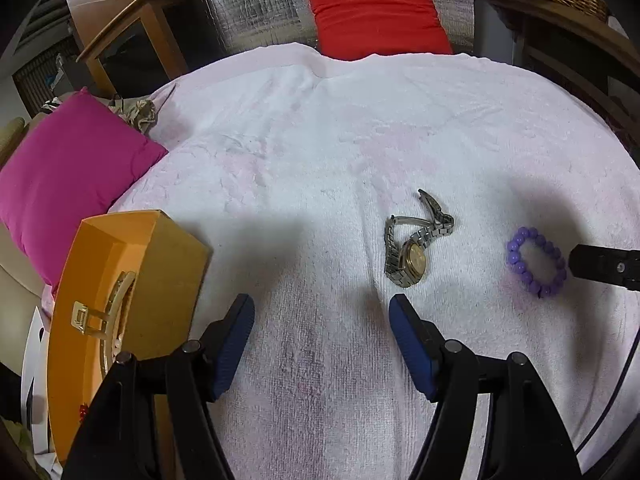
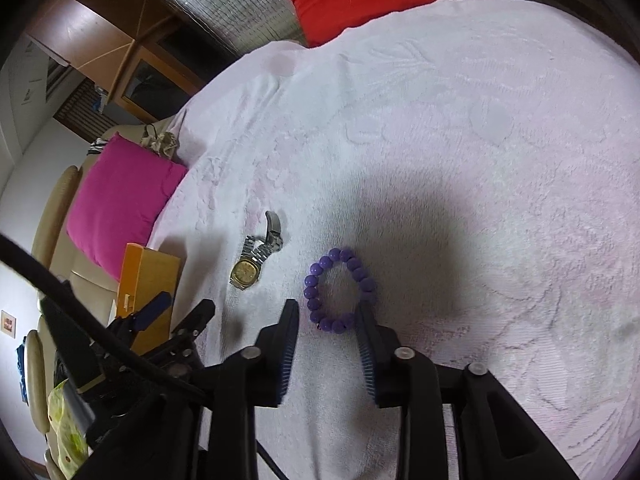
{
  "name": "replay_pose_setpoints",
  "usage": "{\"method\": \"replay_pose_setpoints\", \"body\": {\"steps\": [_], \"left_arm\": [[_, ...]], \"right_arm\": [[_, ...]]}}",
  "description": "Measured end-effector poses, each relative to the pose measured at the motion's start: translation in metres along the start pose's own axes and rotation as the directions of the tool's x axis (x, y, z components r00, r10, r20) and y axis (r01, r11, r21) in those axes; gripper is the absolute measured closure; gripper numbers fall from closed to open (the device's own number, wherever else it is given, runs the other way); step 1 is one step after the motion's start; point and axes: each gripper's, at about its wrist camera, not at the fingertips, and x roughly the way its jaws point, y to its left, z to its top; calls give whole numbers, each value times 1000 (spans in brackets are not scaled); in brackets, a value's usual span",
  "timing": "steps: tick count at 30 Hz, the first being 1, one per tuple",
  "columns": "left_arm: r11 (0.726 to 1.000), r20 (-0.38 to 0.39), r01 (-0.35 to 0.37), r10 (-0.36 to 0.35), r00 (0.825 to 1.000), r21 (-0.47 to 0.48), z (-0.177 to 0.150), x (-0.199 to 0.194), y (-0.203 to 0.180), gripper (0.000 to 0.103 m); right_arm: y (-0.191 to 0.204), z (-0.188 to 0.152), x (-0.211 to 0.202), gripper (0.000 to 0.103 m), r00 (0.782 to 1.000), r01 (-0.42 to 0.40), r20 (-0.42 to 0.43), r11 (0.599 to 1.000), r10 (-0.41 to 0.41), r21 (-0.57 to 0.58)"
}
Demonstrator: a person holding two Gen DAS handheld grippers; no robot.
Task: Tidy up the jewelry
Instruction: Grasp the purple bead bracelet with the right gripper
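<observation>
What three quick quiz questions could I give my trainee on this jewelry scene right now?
1. True or false: the purple bead bracelet already lies in the orange box.
2. Which piece lies nearest the left gripper? A) wristwatch B) bracelet C) red cushion
3. What lies inside the box?

Key
1. False: it lies on the white towel, just ahead of the right gripper.
2. A.
3. A gold hair claw clip; something small and red shows too.

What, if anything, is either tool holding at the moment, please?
Nothing. The left tool is open over bare towel; the right tool straddles the bracelet's near end without gripping it.
</observation>
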Motion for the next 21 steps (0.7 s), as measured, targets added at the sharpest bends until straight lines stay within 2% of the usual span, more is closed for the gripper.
{"method": "replay_pose_setpoints", "body": {"steps": [5, 16, 21], "left_arm": [[1000, 17, -1, 1, 1000, -3, 0, -4, 3, 26], [1000, -3, 4, -4, 1000, -7, -2, 0, 4, 25], [998, -45, 51, -52, 998, -21, -2, 8, 6, 24]], "right_arm": [[5, -1, 4, 65, 1000, 7, 2, 1000, -7, -7], [3, -1, 11, 65, 1000, 28, -5, 999, -28, 24], [-3, 0, 12, 65, 999, 35, -5, 999, -35, 40]]}}
